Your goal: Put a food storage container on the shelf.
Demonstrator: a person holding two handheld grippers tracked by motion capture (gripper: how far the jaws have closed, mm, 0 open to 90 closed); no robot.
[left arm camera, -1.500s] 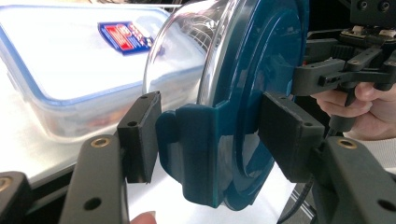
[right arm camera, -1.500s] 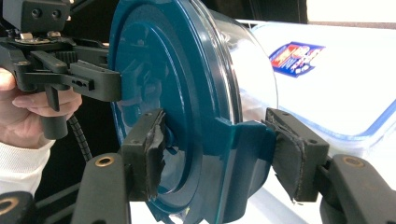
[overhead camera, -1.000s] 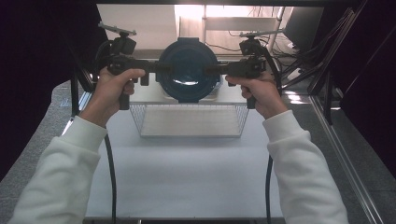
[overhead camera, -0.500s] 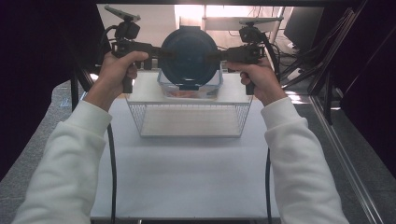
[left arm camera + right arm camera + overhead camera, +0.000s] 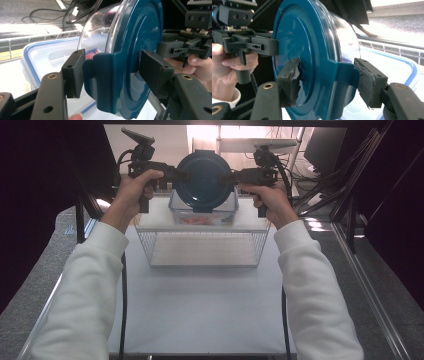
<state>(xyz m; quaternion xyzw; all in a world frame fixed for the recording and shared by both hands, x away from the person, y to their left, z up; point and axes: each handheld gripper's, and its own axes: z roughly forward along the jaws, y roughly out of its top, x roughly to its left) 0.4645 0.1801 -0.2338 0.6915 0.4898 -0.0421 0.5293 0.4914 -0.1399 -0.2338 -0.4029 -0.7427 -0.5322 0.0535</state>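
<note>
- Gripping from opposite sides, the left gripper (image 5: 172, 172) and the right gripper (image 5: 235, 176) hold a round container with a blue lid (image 5: 204, 179) tipped on its edge, lid face turned toward the high camera.
- In the left gripper view, the left gripper (image 5: 111, 71) clamps one of the lid's side tabs (image 5: 100, 80), one pad on the tab side and the other against the lid face (the clear bowl (image 5: 97, 27) bulges out behind the lid).
- In the right gripper view, the right gripper (image 5: 328, 82) is clenched on the opposite tab (image 5: 343, 75), its worn pads pressed to the lid face and to the tab.
- Seen from the high view, the container hangs at twelve o'clock of the white bench (image 5: 200, 310), just above a clear rectangular box (image 5: 177, 212) with something orange inside.
- That box sits at the far edge of a wire basket (image 5: 155, 252), which stands at the bench's middle toward twelve o'clock.
- Both sleeves (image 5: 85, 285) are white.
</note>
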